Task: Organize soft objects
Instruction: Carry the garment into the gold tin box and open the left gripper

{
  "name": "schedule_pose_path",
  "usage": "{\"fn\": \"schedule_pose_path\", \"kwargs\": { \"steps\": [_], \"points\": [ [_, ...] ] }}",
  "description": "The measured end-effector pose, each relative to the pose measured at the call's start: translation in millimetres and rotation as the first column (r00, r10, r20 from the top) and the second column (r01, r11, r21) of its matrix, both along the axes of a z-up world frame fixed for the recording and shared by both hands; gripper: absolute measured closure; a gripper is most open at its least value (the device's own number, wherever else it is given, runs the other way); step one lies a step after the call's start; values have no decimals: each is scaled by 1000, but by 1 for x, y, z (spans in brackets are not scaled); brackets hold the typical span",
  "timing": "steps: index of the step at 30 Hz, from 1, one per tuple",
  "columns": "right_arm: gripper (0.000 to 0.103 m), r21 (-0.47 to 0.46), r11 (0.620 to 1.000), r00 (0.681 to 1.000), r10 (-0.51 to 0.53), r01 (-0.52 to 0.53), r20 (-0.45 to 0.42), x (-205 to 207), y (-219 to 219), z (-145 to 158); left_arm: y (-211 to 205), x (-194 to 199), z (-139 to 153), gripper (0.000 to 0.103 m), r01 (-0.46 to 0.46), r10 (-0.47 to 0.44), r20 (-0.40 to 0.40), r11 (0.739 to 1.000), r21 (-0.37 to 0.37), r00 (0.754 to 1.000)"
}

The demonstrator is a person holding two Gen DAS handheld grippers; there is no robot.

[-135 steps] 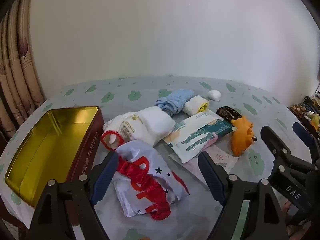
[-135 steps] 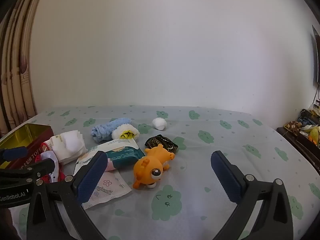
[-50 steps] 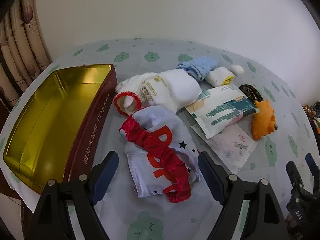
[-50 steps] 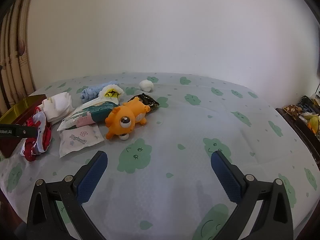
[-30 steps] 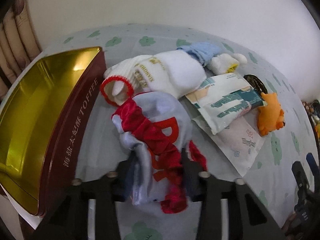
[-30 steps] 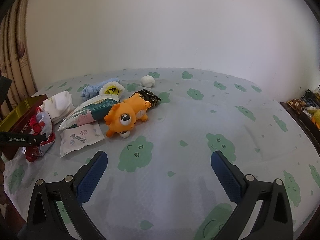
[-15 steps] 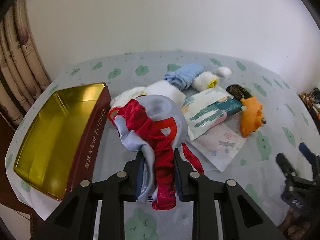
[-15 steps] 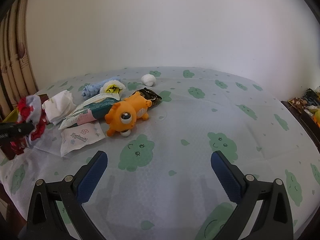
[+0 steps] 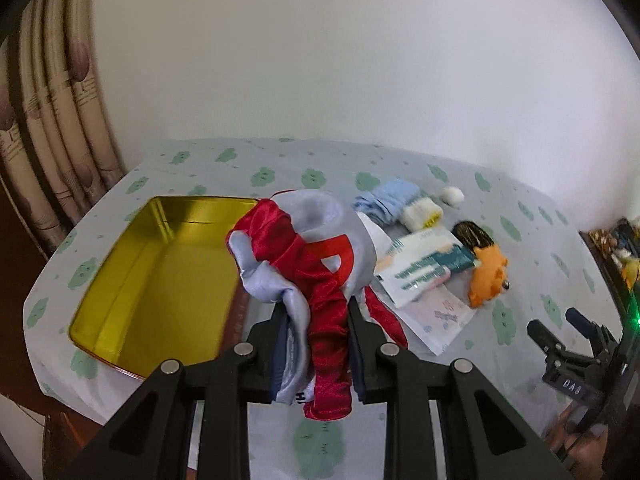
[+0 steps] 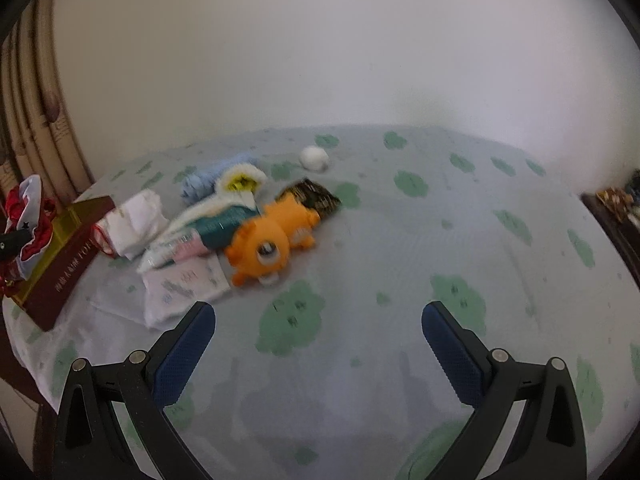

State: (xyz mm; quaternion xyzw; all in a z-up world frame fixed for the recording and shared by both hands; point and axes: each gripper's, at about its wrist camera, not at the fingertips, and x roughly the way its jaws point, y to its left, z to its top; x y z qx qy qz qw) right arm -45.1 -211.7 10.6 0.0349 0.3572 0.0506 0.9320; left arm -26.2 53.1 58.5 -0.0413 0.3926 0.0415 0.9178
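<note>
My left gripper (image 9: 316,320) is shut on a bunched red and pale-blue satin cloth (image 9: 308,252) and holds it in the air beside the open gold tin (image 9: 160,276). In the right wrist view the same cloth (image 10: 28,216) hangs at the far left above the tin (image 10: 64,264). My right gripper (image 10: 318,322) is open above bare tablecloth, nothing between its fingers. Ahead of it lie an orange plush toy (image 10: 272,240), a white rolled sock (image 10: 136,224), a blue sock (image 10: 200,180) and a white-yellow sock (image 10: 240,180).
Flat tissue packets (image 10: 188,288) and a teal wipes pack (image 10: 208,224) lie left of the plush toy. A dark foil packet (image 10: 316,196) and a white cotton ball (image 10: 314,158) sit farther back. Curtains (image 9: 52,120) hang at the left; a cluttered shelf (image 10: 616,200) stands at the right.
The left gripper closed on the red and blue cloth, lifted it off the table and carried it toward the tin. The right gripper stayed open and nearly still.
</note>
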Motion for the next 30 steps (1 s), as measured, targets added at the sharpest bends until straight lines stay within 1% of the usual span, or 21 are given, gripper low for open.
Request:
{"fn": "schedule_pose_path", "kwargs": {
  "steps": [2,3,6,7,8,9,10,11,13,15,16,17,18,19,20,21,22,23,26,29,30],
  "points": [
    [0,-2,1000,1000,19,-19,-9,12,3,6,13,-1,5,77,-27,27,6,1000,-7,1000],
    [0,6,999,999,34,-34,-33,21,4,7,17,-1,7,77,-34,34,7,999,-8,999],
    [1,57,997,995,50,-46,-81,39,7,8,38,0,10,77,-73,73,9,997,-9,997],
    [6,73,997,994,48,-41,-97,46,9,8,44,0,11,77,-82,83,9,997,-6,997],
    [18,78,996,993,41,-33,-114,52,11,6,51,1,11,77,-94,94,10,996,-3,996],
    [25,74,997,990,35,-25,-135,59,14,4,59,2,11,77,-107,107,10,994,-1,994],
    [36,76,997,986,41,-29,-162,66,16,0,66,3,11,77,-117,118,7,993,-3,993],
    [38,89,995,979,56,-39,-194,73,19,-4,74,4,11,77,-127,127,3,992,-11,992],
    [37,121,992,977,69,-45,-199,78,21,-5,90,6,9,77,-143,143,-3,989,-29,990],
    [37,96,994,978,66,-48,-197,81,26,-3,102,9,8,77,-156,156,-11,987,-24,988],
    [37,103,994,975,67,-46,-213,84,28,-3,106,11,7,75,-154,154,-16,988,-19,988],
    [37,128,991,972,71,-43,-226,85,27,-4,111,15,5,73,-160,160,-25,987,-4,987],
    [37,174,984,967,82,-40,-240,85,24,-4,112,19,2,69,-163,163,-35,987,9,986],
    [36,247,968,964,97,-35,-246,84,21,-3,114,23,-1,66,-156,157,-47,988,23,987],
    [33,273,961,965,100,-31,-241,82,20,-1,115,27,-4,64,-149,151,-55,988,38,987],
    [29,266,964,967,90,-24,-239,80,20,2,117,29,-9,60,-153,156,-59,986,61,986],
    [23,218,976,968,68,-14,-243,79,24,4,119,32,-12,59,-158,163,-57,984,77,985],
    [23,188,982,968,57,-11,-245,79,27,4,120,34,-16,58,-162,167,-60,983,90,984],
    [24,181,984,962,49,0,-270,83,28,-2,121,41,-27,55,-176,188,-93,976,126,978],
    [24,177,984,954,22,32,-298,86,23,-8,120,41,-33,54,-186,203,-96,969,164,974],
    [24,181,983,952,18,40,-306,88,22,-11,120,40,-33,51,-187,206,-93,966,177,974]
  ]
}}
